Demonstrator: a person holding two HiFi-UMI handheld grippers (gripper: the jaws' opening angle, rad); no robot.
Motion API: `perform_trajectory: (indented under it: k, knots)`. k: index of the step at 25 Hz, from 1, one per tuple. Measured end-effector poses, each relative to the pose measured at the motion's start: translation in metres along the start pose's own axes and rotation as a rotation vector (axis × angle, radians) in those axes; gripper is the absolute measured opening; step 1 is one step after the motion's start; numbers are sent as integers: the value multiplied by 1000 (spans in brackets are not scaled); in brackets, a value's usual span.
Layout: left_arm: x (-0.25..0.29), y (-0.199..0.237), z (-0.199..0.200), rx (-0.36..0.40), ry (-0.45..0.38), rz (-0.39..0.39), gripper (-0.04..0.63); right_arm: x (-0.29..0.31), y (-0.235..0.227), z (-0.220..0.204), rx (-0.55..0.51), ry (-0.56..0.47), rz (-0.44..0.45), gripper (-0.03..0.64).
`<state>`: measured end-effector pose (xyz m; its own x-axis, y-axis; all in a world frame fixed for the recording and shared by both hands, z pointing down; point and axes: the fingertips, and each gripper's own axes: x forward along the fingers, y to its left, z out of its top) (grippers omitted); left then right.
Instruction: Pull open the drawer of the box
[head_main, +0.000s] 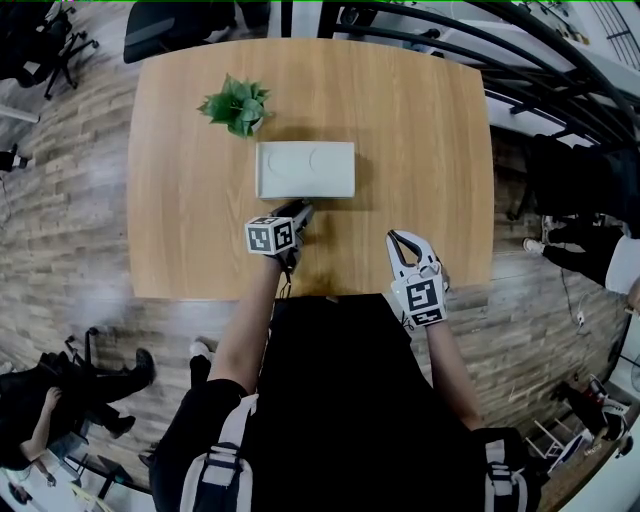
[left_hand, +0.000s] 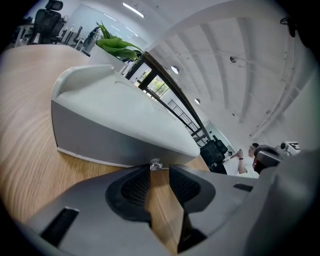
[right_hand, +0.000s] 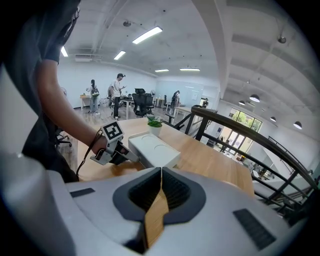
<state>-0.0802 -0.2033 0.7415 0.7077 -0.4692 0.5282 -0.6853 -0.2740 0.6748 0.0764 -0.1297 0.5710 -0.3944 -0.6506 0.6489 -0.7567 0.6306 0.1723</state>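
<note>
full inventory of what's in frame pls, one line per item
table: 1, light wood, centre of the head view
box: 1, white, mid-table, drawer not pulled out
knob: 1, clear, on the box's front, right at the left gripper's jaw tips
potted plant: 1, green, behind the box's left end
railing: 1, black, beyond the table's right side
bystanders: a few, dark clothes, far back in the room
left gripper: 1, grey, at the box's front, jaws open, not gripping
right gripper: 1, light grey, over the near table edge, right of the box, jaws shut, empty
</note>
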Motion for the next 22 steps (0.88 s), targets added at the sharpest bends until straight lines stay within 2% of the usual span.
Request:
perform_trajectory:
  k: [3, 7, 15, 22]
  knots:
    - [1, 2, 2, -20, -13, 11, 127, -1, 1, -2, 0, 3, -1, 26]
    - [1, 5, 3, -36, -24, 25, 86, -3, 0, -4, 4, 4, -4, 26]
    - [0, 8, 2, -87, -21, 2, 84, -12, 1, 0, -7, 2, 3, 26]
    - [0, 6, 1, -99, -43, 31, 84, -8, -2, 3, -44, -7, 43, 26]
